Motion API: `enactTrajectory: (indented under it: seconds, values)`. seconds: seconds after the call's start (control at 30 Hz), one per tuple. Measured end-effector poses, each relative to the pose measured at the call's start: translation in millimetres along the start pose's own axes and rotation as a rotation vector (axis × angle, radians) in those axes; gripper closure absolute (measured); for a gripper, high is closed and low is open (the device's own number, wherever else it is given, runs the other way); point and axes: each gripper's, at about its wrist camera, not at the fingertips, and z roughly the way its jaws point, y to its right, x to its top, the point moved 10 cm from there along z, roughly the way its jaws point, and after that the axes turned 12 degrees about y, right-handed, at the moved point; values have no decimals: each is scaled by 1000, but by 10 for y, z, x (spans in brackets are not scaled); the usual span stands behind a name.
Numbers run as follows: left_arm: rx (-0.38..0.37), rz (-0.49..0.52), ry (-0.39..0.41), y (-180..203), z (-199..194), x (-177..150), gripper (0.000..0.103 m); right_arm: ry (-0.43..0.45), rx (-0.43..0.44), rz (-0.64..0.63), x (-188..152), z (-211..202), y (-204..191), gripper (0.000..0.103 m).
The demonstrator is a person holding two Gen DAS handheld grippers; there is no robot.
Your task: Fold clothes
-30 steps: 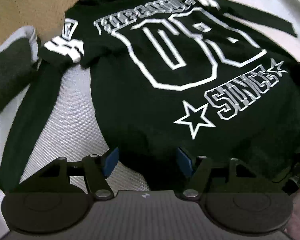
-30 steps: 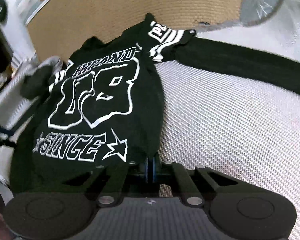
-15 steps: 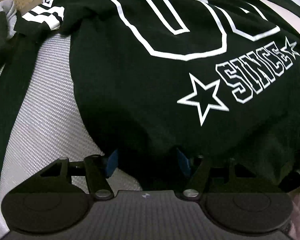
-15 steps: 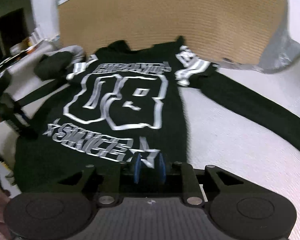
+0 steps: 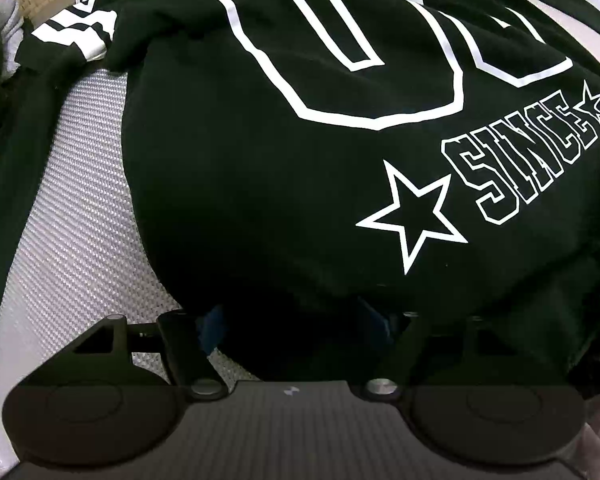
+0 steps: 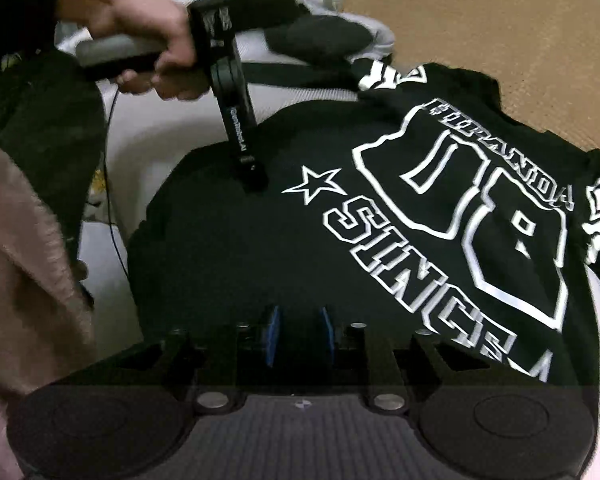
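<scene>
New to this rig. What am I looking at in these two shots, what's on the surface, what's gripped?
No robot here: a person carries a handheld two-finger gripper in each hand, with a fisheye camera on each looking along its fingers. The dark hardware at each picture's bottom is that gripper itself.

The left gripper has its fingers wide apart, with the hem of the black sweatshirt bunched between them. The right gripper has a narrow gap between its blue pads; whether they pinch cloth is unclear. Its view also shows the person's hand holding the left gripper.

The sweatshirt lies printed side up on a white woven cover.
</scene>
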Motion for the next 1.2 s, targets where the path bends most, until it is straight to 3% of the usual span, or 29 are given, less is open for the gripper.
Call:
enactTrajectory:
  seconds: [0.13, 0.4, 0.57, 0.73, 0.9, 1.0, 1.2]
  values:
    - [9, 13, 6, 20, -4, -26, 30, -84, -20, 42, -103, 187, 115, 77]
    - [23, 43, -7, 69, 10, -59, 30, -117, -31, 62, -144, 140, 145, 76]
    - [25, 35, -2, 66, 13, -100, 30, 51, 29, -162, 72, -67, -359, 70]
    - [28, 36, -13, 65, 24, -128, 29, 139, 116, -308, 188, -24, -952, 68]
    - [29, 34, -8, 65, 29, -173, 28, 150, 166, -474, 280, 187, -1294, 68]
    - [27, 29, -3, 60, 32, -204, 27, 143, 235, -525, 338, 256, -1459, 71]
    - [29, 32, -3, 61, 42, -265, 25, 90, 255, -579, 379, 521, -1537, 71]
